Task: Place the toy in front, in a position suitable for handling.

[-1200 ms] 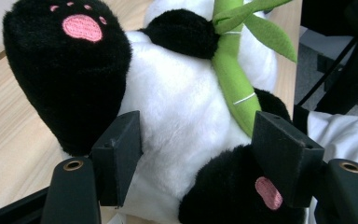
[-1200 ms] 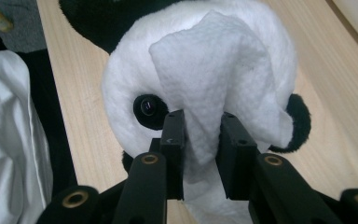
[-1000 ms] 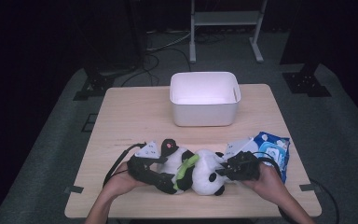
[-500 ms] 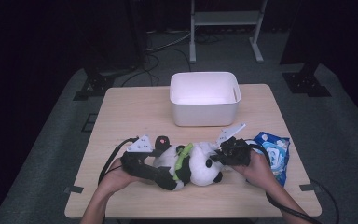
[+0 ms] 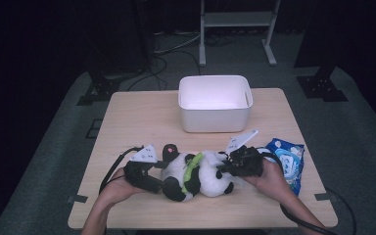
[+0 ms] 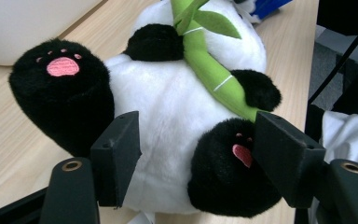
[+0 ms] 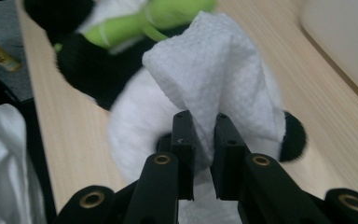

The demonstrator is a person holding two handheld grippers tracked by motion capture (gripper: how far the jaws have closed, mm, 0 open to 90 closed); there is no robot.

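Note:
A black-and-white panda plush (image 5: 196, 176) with a green bamboo stalk (image 6: 205, 60) lies on its back near the table's front edge. My left gripper (image 5: 164, 183) grips its lower end. In the left gripper view its jaws (image 6: 200, 158) press on the white belly and one black foot. My right gripper (image 5: 223, 170) is at the panda's head. In the right gripper view it (image 7: 204, 140) is shut on a white wipe (image 7: 214, 70) held against the head. Its jaws have just been closing with the wipe between them.
A white bin (image 5: 214, 120) stands at the back middle of the wooden table (image 5: 142, 122). A blue wipe packet (image 5: 286, 164) lies to the right of my right hand. Cables trail from both grippers over the front edge.
My right gripper has moved a little left and away from the front edge, bringing the wipe onto the panda's head. The panda has shifted slightly left. The left gripper has barely moved.

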